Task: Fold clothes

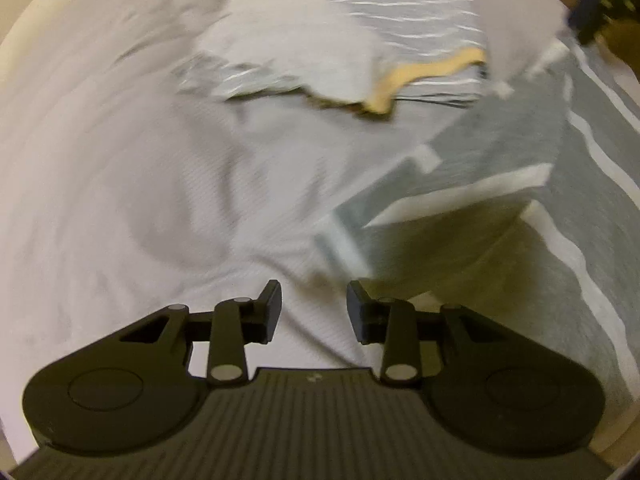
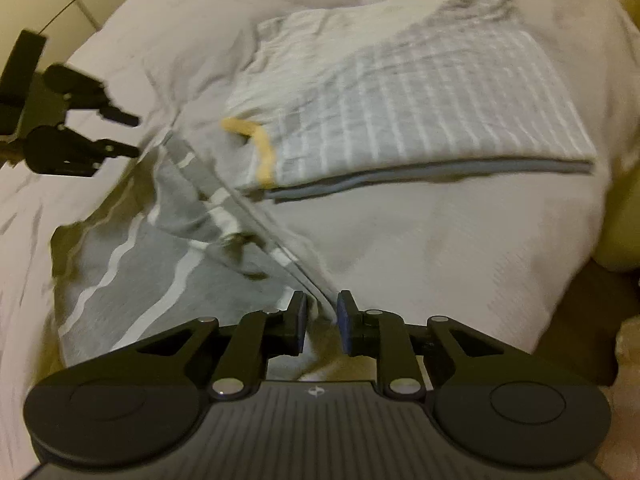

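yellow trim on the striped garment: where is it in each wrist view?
Left wrist: yellow trim upper centre-right, at the front edge of the striped garment.
Right wrist: left of centre, on the garment's left corner.
Shared landmark: grey cloth with wide white stripes, beside the garment.

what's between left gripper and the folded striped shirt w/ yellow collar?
In the left wrist view, only bare rumpled white sheet separates the left gripper from the folded striped shirt; the grey garment lies off right.

A white-sheeted bed (image 2: pixel 420 240) carries two grey striped garments (image 2: pixel 400 120) (image 2: pixel 132 280).
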